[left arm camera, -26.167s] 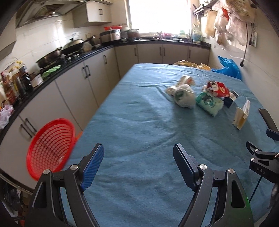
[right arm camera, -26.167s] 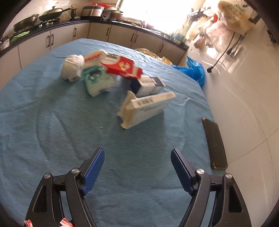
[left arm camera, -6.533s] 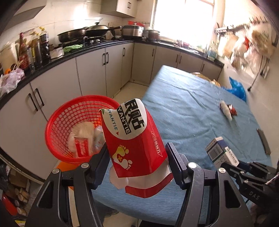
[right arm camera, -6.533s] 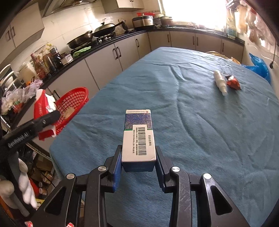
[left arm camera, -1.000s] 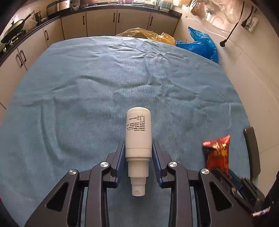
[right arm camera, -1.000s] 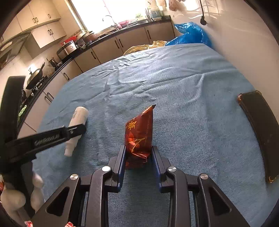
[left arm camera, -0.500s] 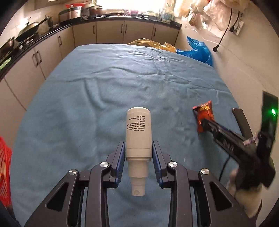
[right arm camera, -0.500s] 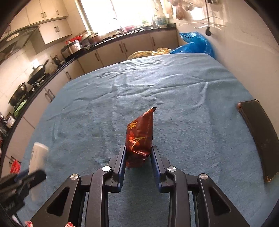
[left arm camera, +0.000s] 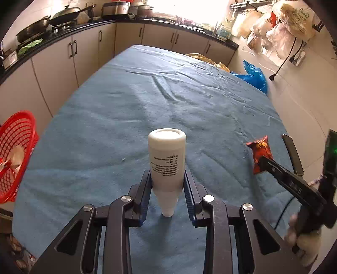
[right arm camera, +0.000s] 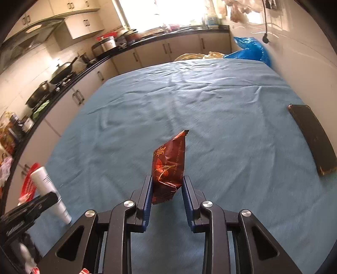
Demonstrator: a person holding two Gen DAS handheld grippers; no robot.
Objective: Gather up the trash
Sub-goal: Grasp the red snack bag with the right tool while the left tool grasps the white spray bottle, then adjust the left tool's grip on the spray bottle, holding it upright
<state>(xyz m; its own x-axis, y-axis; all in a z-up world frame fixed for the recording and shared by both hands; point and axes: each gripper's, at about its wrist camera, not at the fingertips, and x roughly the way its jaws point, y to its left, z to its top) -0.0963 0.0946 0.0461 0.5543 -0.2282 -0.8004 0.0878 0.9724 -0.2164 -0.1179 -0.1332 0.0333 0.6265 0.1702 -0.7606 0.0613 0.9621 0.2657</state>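
Note:
My left gripper (left arm camera: 167, 181) is shut on a white plastic bottle (left arm camera: 166, 156), held cap end toward me above the blue-cloth table (left arm camera: 147, 101). My right gripper (right arm camera: 166, 185) is shut on a dark red snack packet (right arm camera: 168, 166), held upright above the table. The red mesh basket (left arm camera: 14, 151) with trash inside stands off the table's left edge in the left wrist view. In the right wrist view the bottle (right arm camera: 45, 185) and basket (right arm camera: 28, 185) show at lower left. The packet also shows in the left wrist view (left arm camera: 260, 151) at the right.
A black phone (right arm camera: 311, 139) lies near the table's right edge by the wall. Kitchen counters with pans (left arm camera: 52, 19) run along the left and back. A blue bag (left arm camera: 253, 77) and a yellow bag (left arm camera: 206, 60) sit beyond the far end.
Both grippers have pulled back and swung left while holding their items. The red basket has come further into the left wrist view.

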